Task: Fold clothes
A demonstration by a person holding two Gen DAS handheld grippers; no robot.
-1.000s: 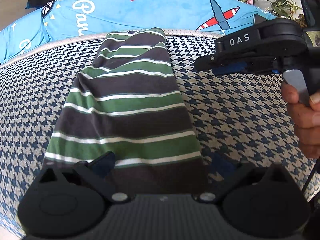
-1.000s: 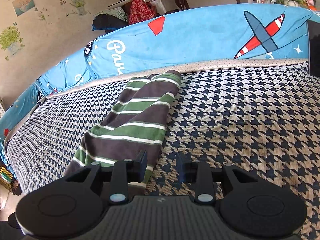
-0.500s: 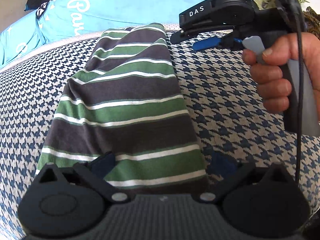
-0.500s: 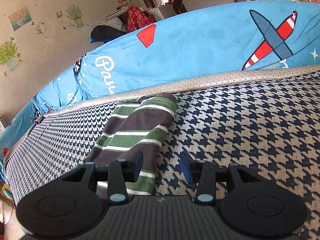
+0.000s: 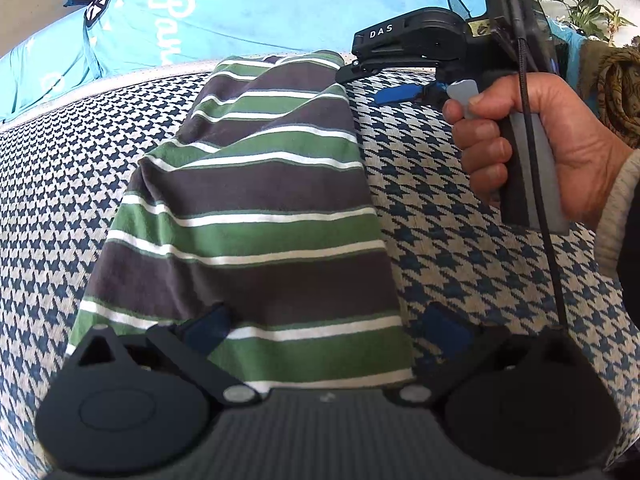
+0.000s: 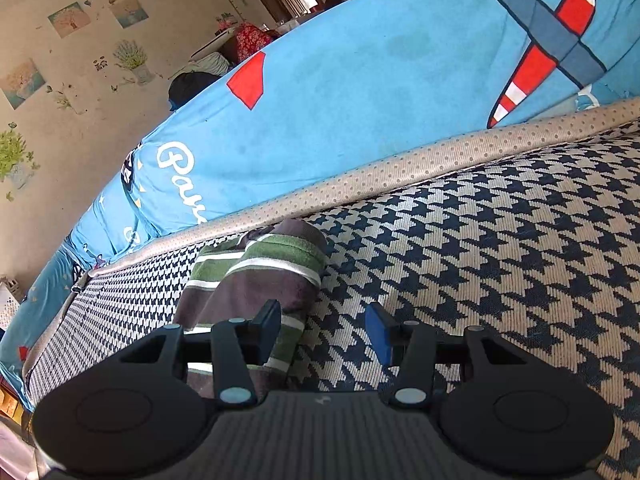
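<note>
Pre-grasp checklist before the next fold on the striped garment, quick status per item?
1. Striped garment lies as a long folded strip on the houndstooth cover: ok.
2. Left tool open over the near hem, one pad on the cloth, the other off its edge: ok.
3. Right tool at the far end, jaws opening, nothing between them: ok.
4. Right tool centred on the far edge: not ok, only its left pad overlaps the cloth.
5. Far end flat: not ok, it is bunched and rounded.
6. Layers underneath aligned: cannot tell.
</note>
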